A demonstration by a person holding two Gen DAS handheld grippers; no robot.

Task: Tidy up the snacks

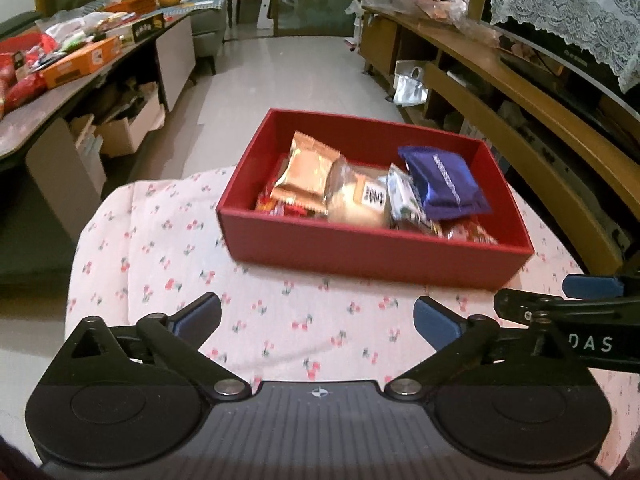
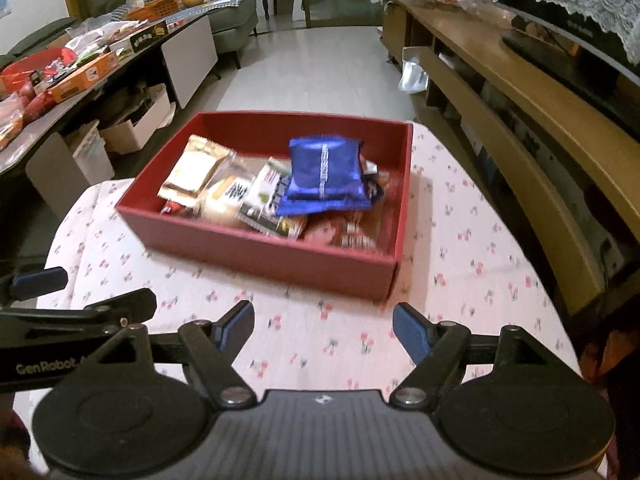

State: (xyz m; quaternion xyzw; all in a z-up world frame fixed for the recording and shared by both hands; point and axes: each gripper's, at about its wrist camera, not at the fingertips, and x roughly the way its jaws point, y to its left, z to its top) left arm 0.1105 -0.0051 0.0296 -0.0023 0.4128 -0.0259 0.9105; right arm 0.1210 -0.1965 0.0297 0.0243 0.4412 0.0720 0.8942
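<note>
A red box [image 1: 372, 250] [image 2: 256, 246] stands on a round table with a cherry-print cloth [image 1: 168, 248] [image 2: 460, 248]. It holds several snack packets: a blue pouch [image 1: 444, 182] [image 2: 326, 174] on top, a gold wafer pack [image 1: 306, 172] [image 2: 192, 170], a clear-wrapped pastry [image 1: 360, 196] [image 2: 226, 196] and red packets beneath. My left gripper [image 1: 318, 316] hangs open over the cloth in front of the box, nothing between its fingers. My right gripper [image 2: 324, 328] is also open and empty, just short of the box. Each shows at the other's frame edge.
A long side table [image 1: 80, 80] on the left carries more snack boxes and red bags, with cardboard boxes under it. A wooden shelf unit [image 1: 520, 92] runs along the right, close to the round table. Tiled floor lies beyond the box.
</note>
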